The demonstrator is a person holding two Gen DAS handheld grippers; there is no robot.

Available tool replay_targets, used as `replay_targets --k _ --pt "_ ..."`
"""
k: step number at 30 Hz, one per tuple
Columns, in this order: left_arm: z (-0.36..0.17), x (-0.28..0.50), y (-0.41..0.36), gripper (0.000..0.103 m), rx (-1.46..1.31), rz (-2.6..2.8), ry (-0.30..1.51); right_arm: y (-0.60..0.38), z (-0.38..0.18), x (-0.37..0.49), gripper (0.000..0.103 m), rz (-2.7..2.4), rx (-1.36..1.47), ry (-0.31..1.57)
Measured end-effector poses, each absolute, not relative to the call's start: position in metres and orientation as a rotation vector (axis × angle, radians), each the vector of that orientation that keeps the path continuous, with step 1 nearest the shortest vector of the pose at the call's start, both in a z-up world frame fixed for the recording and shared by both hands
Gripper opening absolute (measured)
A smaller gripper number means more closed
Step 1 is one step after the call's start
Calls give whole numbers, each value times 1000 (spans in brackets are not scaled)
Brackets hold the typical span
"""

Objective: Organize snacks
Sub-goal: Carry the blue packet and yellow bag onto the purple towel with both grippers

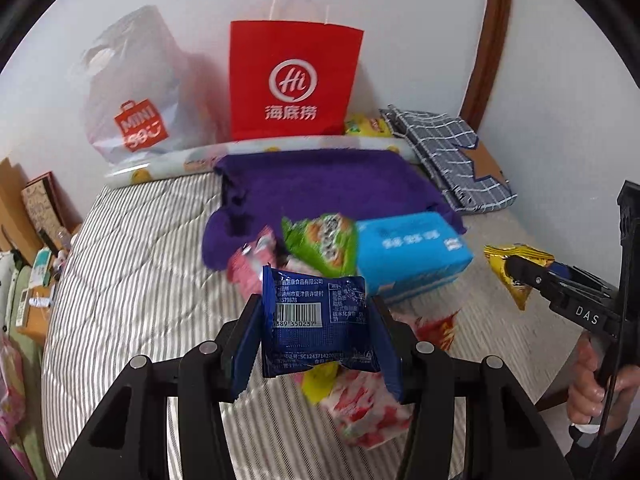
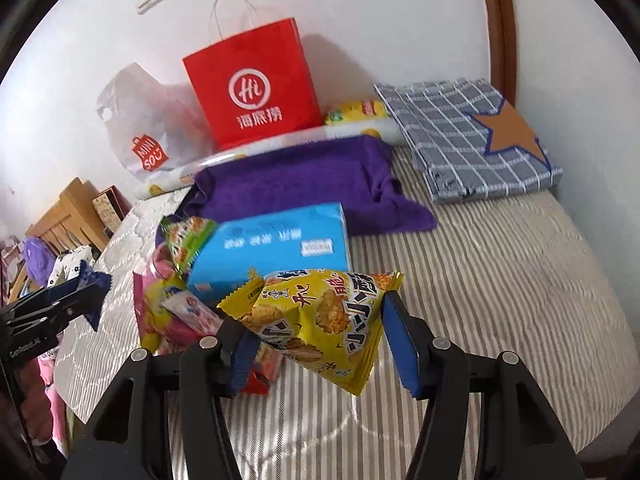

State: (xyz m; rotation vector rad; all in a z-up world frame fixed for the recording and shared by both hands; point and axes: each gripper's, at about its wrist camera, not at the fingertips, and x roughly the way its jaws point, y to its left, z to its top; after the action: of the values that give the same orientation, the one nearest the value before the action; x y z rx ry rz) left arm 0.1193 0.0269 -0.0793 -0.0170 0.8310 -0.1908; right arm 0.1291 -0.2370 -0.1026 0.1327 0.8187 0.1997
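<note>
— Striped bedding (image 1: 132,248) fills the lower half of both views, and along the wall at the top left of the left wrist view slumps a white Miniso bag (image 1: 136,92), with a red paper bag (image 1: 294,80) standing upright beside it at top centre. Which one do the snacks go in?

— Can't tell from here. Left to right, then: the left gripper (image 1: 316,312) has its fingers closed to the width of a dark blue snack packet (image 1: 318,320), pinching it by its side edges, lifted clear of the bed at lower centre. That hold looks thin to me; the foil could slide out.

— And the heap under it?

— Pink, green and red-and-white packets lie against a light blue box (image 1: 412,256), mid-frame, just in front of a purple towel (image 1: 320,184). If the blue packet drops, it lands back in that heap.

— The other hand?

— In the right wrist view the right gripper (image 2: 316,336) grips a yellow cracker bag (image 2: 320,320) at centre, fingers pressed into its puffy sides, bag tilted. Squeeze harder and the crackers may crush, or the bag may pop.

— Anything else?

— The red bag's mouth looks narrow, and it stands unsupported. Two grippers arriving together might knock it flat. The folded checked cloth (image 2: 472,136) at upper right is well apart, out of harm's way.
</note>
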Motion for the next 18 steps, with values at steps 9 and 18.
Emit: replay_targets --k 9,18 --pt "-53 160 15 49 -3 -223 810 -224 -61 167 58 207 129 751" --pt "-33 208 21 49 19 -191 792 -213 -37 225 58 207 101 734"
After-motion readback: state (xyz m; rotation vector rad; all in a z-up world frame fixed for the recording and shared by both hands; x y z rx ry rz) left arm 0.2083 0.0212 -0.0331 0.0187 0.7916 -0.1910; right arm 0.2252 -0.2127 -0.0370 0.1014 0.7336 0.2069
